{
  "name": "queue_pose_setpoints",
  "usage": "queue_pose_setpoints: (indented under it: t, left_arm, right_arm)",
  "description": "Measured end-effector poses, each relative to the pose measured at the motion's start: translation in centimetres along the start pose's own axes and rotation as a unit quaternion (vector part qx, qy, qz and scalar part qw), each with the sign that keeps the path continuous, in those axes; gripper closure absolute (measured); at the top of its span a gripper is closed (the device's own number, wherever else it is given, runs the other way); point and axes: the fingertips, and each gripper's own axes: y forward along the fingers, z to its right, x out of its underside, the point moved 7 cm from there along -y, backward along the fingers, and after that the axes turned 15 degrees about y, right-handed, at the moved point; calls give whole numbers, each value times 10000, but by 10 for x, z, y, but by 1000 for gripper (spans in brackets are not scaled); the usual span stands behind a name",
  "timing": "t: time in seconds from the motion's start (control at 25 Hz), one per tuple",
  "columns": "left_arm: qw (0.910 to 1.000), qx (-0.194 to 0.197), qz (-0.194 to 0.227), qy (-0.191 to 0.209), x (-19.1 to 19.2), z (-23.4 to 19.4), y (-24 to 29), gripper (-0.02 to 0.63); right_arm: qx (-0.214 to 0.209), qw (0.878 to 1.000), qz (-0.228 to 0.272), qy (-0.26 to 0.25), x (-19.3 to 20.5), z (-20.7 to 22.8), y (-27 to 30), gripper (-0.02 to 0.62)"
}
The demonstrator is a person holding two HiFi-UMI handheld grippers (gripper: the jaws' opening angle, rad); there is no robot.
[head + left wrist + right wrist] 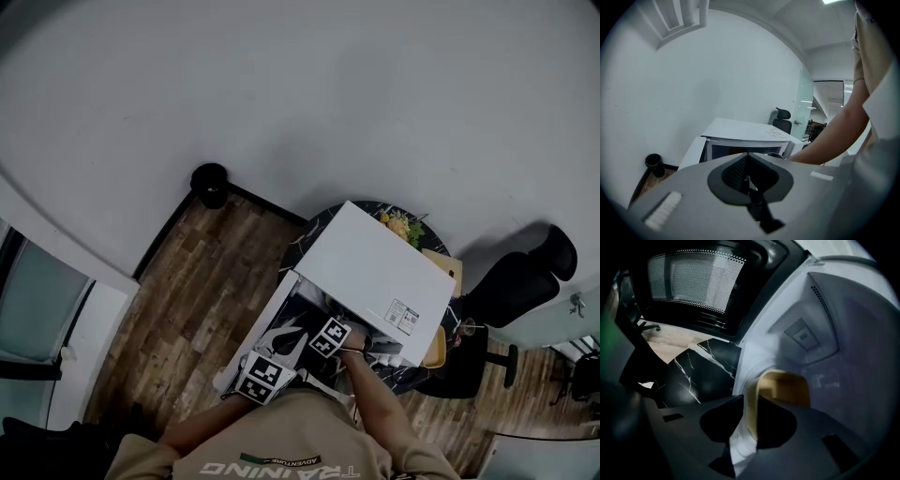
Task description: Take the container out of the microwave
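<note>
Your right tool (750,401) is inside the open microwave (825,333). Its jaws pinch the near wall of the tan container (785,387), one jaw outside the wall and one inside. The container is in the cavity, and the rest of it lies just ahead of this tool and a little to its right. I cannot tell if it rests on the cavity floor or is lifted from it. The microwave door (693,282) is swung open, up and to the left of the right tool, and its mesh window faces the tool. Below the door, to the left of the tool, you see the dark marble surface (689,376) with white veins.

Your left tool (747,161) is outside the microwave, with its jaws pressed together and nothing between them. The white microwave stands ahead of it, a little apart. Your right forearm (834,136) reaches toward the microwave on the right side of this tool. A black bin (653,161) stands on the wooden floor, far to the left of the left tool, and a black chair (782,121) is behind the microwave.
</note>
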Motion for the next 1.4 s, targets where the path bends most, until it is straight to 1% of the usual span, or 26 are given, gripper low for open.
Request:
queue_pose_setpoints:
  t: [0.16,0.32,0.48,0.64,0.8,1.0,1.12,1.28,1.4]
  left_arm:
    - [10000,58,-51,13,2,-2,-5,604]
    - [9999,143,3,-10,2,-2,-8,604]
    - [9994,284,-46,169,3,2,-4,604]
    - [9988,468,34,144,4,6,2,604]
    - [9979,631,-105,105,2,10,4,604]
    - [9980,614,-172,-21,6,9,5,604]
    - [9982,568,-200,-21,5,9,4,604]
    - [9984,515,-208,-91,4,11,1,604]
    - [9984,508,-211,-159,3,15,-1,604]
  right_arm:
    - [-41,10000,-79,22,1,-1,0,540]
    - [-96,9999,-77,-19,1,-2,-5,578]
    - [-244,9997,6,35,1,-8,-22,583]
    - [-682,9975,79,166,2,-20,-45,584]
    - [-1181,9925,216,236,6,-32,-73,584]
    - [-1582,9867,350,152,12,-47,-107,584]
    - [-1910,9812,250,144,18,-56,-125,584]
    - [-2355,9712,175,319,18,-63,-152,584]
    - [-2479,9679,195,358,12,-63,-172,584]
